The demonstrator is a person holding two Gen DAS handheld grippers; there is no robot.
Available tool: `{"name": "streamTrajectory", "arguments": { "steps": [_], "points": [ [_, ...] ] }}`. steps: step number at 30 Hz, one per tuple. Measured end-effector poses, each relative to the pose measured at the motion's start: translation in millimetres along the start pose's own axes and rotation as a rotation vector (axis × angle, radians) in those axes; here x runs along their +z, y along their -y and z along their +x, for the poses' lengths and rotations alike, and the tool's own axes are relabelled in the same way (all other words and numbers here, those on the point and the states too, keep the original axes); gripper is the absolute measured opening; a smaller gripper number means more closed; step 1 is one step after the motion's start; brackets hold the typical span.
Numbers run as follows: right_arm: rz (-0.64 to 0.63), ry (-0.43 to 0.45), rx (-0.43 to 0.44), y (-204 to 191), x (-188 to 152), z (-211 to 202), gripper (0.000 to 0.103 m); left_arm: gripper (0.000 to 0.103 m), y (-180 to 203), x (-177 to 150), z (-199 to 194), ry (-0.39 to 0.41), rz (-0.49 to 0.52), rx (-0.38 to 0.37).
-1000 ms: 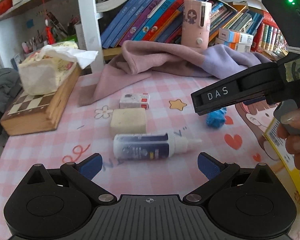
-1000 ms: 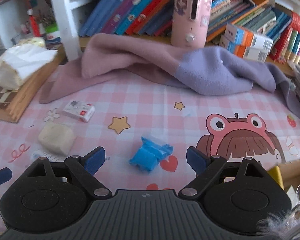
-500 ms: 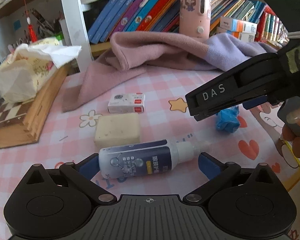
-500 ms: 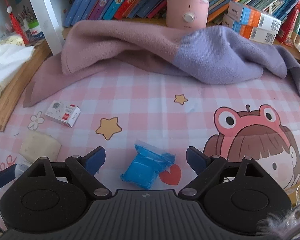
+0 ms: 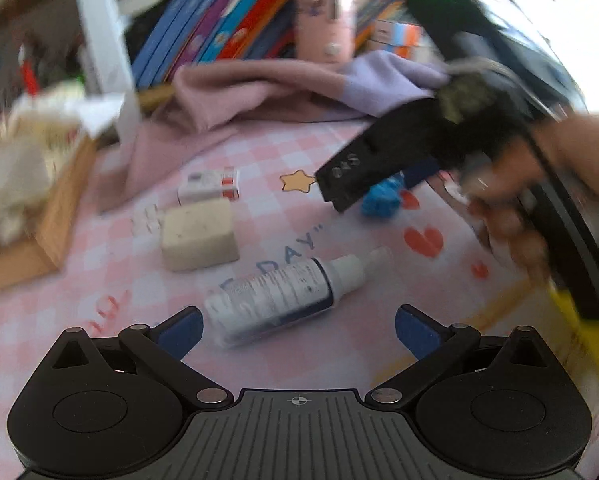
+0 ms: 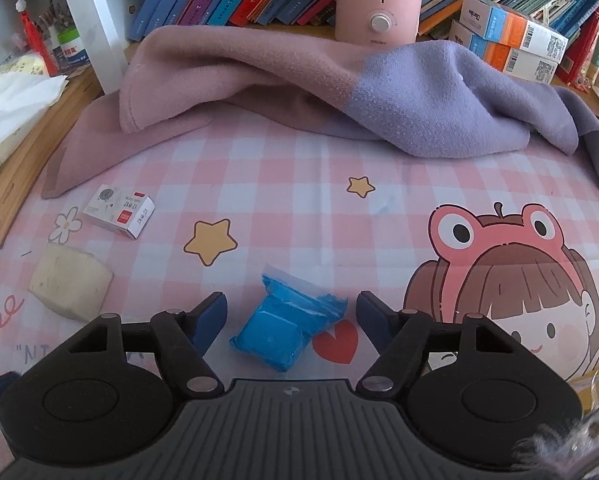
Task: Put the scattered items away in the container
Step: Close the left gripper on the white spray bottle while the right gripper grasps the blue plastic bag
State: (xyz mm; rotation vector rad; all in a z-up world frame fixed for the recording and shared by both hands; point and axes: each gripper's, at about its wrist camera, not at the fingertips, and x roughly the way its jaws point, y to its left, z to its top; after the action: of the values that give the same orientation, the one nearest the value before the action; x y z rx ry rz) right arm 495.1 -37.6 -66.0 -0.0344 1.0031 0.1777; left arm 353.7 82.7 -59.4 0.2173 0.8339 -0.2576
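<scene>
Right gripper [image 6: 290,318]: jaws closing, blue packet [image 6: 285,324] lies between the pads but neither pad touches it yet. Packet flat on the pink checked tablecloth [image 6: 283,184], one corner over a red heart print.

Left gripper [image 5: 298,326]: jaws wide apart, nothing clamped. White bottle [image 5: 283,296] lies on its side just past the fingertips, base end near the left pad, nozzle pointing away to the right, no contact visible. That view is motion-blurred.

Relative to the blue packet:
- beige sponge block [image 6: 70,283] well off to its left
- small white-and-red box [image 6: 119,210] further back on the left, just beyond the sponge
- yellow star print behind it, slightly left
- cartoon frog-hat girl print to its right

From the left wrist, the person's hand [image 5: 507,200] grips the right gripper's handle, the packet peeking out under its black finger. Yellow edge at that view's far right; can't tell what it is.

Behind the packet: rumpled pink-and-purple towel [image 6: 339,92] across the cloth's back edge. Beyond the towel, pink appliance [image 6: 379,0], leaning books, orange-and-white cartons. Back left: tissue box [image 6: 11,112] on a wooden box.
</scene>
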Motion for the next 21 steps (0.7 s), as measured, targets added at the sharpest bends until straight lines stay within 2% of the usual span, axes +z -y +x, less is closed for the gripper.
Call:
{"name": "streamTrajectory", "arguments": {
  "steps": [4,6,7,8,10,11,14,16,18,20,21],
  "points": [
    [-0.01,0.002,-0.01,-2,1,0,0.068,0.102,20,-2,-3,0.046,0.371,0.143],
    [-0.014,0.004,-0.014,-2,1,0,0.067,0.1,22,1,5,0.03,0.469,0.123],
    [-0.015,0.005,-0.017,-2,1,0,0.066,0.093,21,3,8,0.024,0.476,0.099],
    [-0.013,0.006,-0.02,-2,1,0,0.063,0.089,19,6,12,0.014,0.464,0.066],
    [-0.005,0.008,-0.019,0,0,-1,0.059,0.069,14,10,23,-0.029,0.41,-0.001],
    [0.0,0.009,-0.019,2,0,-2,0.057,0.064,9,12,26,-0.029,0.364,-0.034],
    [-0.001,0.016,-0.021,3,-2,-4,0.052,0.056,-1,18,30,-0.058,0.265,-0.062],
    [-0.009,0.021,-0.019,3,-4,-6,0.043,0.044,-4,21,27,-0.103,0.209,-0.097],
    [-0.011,0.026,-0.007,3,-7,-8,0.033,0.037,-7,22,21,-0.149,0.127,-0.15],
    [-0.008,0.031,-0.002,4,-8,-9,0.033,0.036,-5,16,18,-0.158,0.098,-0.175],
    [-0.014,0.033,-0.006,3,-9,-9,0.033,0.036,-1,14,18,-0.161,0.11,-0.162]
  ]
}}
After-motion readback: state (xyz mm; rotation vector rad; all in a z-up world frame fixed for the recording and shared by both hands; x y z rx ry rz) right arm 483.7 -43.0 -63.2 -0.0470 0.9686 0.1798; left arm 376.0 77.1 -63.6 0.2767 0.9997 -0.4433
